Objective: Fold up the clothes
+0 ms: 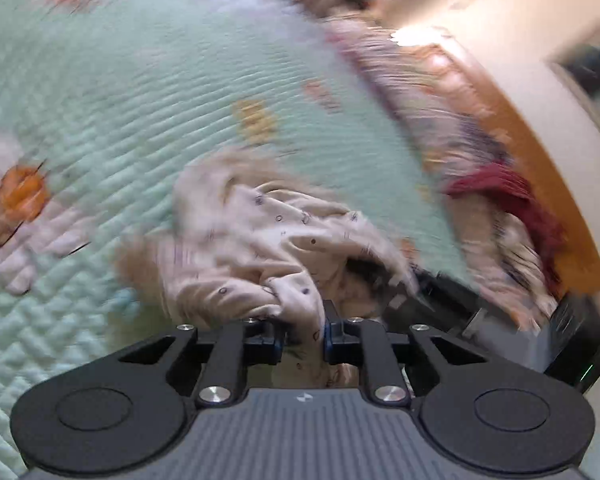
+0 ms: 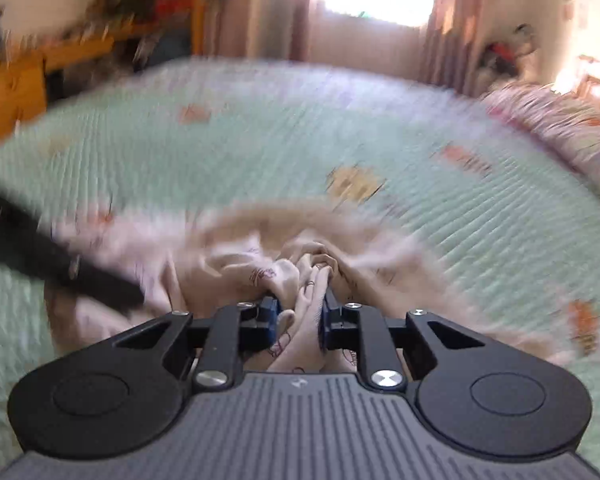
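Left wrist view shows the left gripper [image 1: 302, 338] with its black jaws closed on a bunched fold of the garment [image 1: 260, 248], a soft, pale pink cloth with small dark printed marks and a tan edge. It lies crumpled on the quilt [image 1: 140, 92], which is mint green and stitched in fine ridges, with orange and yellow patches. The right gripper [image 2: 300, 320] also clamps a thick twist of the same cloth [image 2: 236, 256] between its blue pads [image 2: 274, 322]. The cloth spreads in wrinkles on the quilt [image 2: 420, 128] in front of both tools. Much of both pictures is blurred. A dark bar [image 2: 52, 256] crosses the left side of the right wrist view.
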Tool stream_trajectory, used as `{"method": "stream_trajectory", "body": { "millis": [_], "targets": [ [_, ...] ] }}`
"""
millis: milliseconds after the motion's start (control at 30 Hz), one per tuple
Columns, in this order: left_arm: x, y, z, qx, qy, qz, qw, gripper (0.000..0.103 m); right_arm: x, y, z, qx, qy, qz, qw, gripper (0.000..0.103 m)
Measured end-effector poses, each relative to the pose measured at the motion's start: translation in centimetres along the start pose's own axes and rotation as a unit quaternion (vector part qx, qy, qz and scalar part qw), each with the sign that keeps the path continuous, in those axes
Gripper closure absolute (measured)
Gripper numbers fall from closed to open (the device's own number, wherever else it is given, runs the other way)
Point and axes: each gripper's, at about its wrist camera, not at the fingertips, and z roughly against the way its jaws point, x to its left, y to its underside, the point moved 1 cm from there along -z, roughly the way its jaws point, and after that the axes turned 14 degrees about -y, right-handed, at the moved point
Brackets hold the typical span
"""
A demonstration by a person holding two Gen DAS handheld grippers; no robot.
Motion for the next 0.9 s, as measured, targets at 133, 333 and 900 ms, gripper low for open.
{"method": "stream_trajectory", "body": {
  "millis": [133,333,900],
  "targets": [
    [-5.8,0.0,6.4,-0.060,0.057,-0.041,0.9957,0.083,0.4,-5.9,9.3,-0.080,-0.052,-0.006,0.995,0.082],
    [-10.8,-1.7,19.1,-0.174,0.013,-0.091,0.9805,0.074,5.9,-17.4,16.6,-0.125,-0.187,0.022,0.974,0.082],
    [-13.6,-5.2,38.4,-0.292,-0.097,-0.107,0.9456,0.033,15.4,-32.0,25.3,-0.286,-0.299,0.037,0.910,0.082]
  ]
}}
